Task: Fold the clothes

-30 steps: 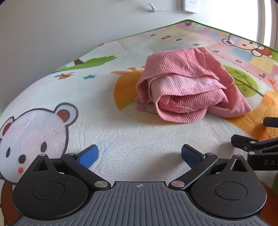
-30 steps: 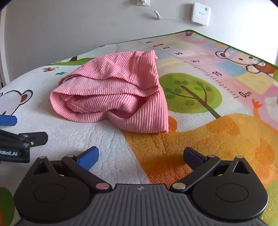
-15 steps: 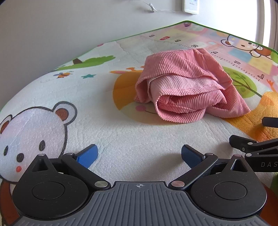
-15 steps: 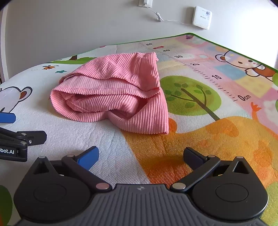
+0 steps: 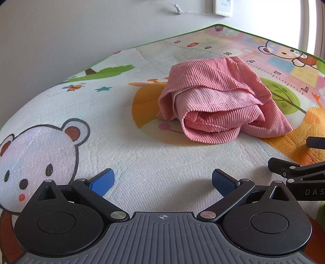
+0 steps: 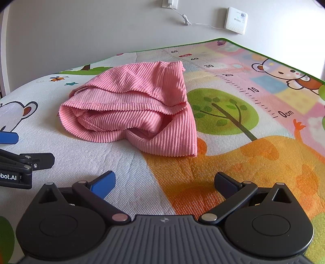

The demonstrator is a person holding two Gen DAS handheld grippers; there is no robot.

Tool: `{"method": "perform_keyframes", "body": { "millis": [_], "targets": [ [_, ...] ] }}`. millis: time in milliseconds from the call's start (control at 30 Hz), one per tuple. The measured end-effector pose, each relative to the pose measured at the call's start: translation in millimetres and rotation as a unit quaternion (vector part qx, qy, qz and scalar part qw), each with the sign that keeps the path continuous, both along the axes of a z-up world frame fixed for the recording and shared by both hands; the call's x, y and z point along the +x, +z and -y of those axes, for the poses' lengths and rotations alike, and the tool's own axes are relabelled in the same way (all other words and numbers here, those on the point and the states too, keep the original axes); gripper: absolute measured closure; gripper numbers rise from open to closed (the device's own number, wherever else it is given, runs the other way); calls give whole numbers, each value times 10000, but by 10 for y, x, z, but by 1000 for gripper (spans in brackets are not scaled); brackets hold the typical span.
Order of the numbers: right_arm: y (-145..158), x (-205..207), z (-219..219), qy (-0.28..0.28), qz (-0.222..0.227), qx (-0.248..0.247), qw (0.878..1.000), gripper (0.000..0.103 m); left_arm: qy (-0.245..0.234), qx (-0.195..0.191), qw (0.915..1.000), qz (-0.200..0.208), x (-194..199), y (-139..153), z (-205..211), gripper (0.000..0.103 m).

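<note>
Pink cloth (image 5: 219, 105) bunched mid-frame on the play mat (image 5: 126, 158).
Left gripper (image 5: 162, 180) and right gripper (image 6: 164, 182) spread wide at the bottom, empty.

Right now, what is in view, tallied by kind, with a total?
Pink ribbed garment: 1, bunched on the mat.
Printed play mat: 1.
Hand-held grippers: 2, left hand-held gripper and right hand-held gripper, both open and empty.
White wall box: 1.
Wall plug with cable: 1.
Total: 6.
</note>
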State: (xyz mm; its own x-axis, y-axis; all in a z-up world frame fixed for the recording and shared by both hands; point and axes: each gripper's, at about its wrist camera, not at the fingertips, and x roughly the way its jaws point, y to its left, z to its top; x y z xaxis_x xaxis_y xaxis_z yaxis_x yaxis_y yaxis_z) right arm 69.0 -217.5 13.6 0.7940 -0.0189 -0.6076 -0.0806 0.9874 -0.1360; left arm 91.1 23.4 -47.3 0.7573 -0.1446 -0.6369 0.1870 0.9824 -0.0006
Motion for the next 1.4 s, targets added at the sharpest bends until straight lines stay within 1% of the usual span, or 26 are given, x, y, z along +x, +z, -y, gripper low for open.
{"method": "perform_keyframes", "body": {
  "millis": [633,867,1300,1400],
  "targets": [
    [4,10,5,12,-4,-4,10000,0,11,10,10000,-2,-3,-3,8,0],
    [10,12,9,13,-20,0,10000,0,-36,72,9999,-114,7,8,15,0],
    [13,10,10,16,-16,-17,10000,0,-36,-99,9999,-55,-11,15,-43,0],
    [16,9,12,15,-17,-8,10000,0,-34,-65,10000,-49,-11,11,-32,0]
  ]
}}
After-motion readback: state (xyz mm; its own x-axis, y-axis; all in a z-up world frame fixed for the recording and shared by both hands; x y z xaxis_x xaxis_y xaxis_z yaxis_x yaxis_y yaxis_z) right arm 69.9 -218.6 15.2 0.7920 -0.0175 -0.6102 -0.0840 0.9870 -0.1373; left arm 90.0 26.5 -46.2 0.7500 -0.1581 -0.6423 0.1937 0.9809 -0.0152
